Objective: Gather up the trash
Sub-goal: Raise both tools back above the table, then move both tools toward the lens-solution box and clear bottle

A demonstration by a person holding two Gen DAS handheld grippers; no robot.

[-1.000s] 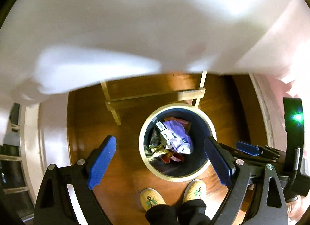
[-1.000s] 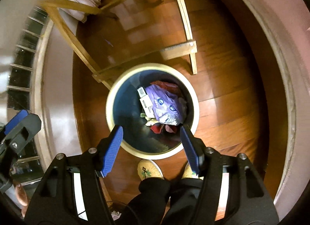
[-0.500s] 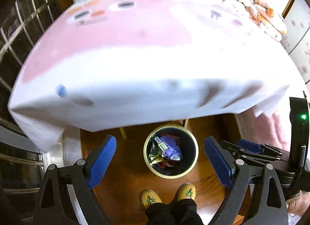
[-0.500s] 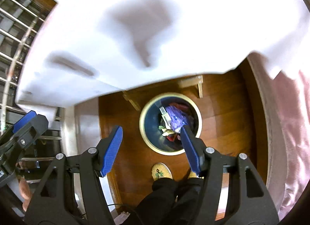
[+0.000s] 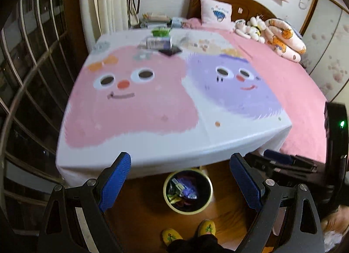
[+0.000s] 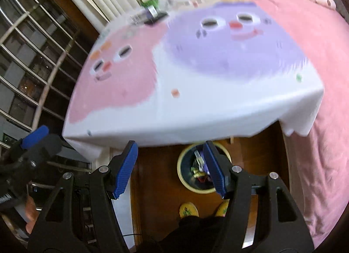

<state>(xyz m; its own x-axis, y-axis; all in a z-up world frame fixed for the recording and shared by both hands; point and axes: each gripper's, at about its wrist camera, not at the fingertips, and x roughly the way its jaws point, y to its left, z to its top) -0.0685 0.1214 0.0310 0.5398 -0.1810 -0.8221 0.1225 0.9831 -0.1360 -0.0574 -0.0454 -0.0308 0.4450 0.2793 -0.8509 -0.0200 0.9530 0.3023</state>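
Grippers both hang above the floor, angled toward the table (image 5: 135,109). Left gripper (image 5: 180,185) spreads wide and empty; right gripper (image 6: 171,169) is parted, holding nothing. Trash bin (image 5: 188,209) with wrappers stands below the tablecloth edge, near yellow slippers (image 5: 172,236).

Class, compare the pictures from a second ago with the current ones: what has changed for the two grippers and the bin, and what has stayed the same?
Both grippers rose from just over the bin to above the table, so the tablecloth top and the items at its far edge now show. Nothing was gripped or released. The left gripper and right gripper remain open and empty; the bin keeps its trash.
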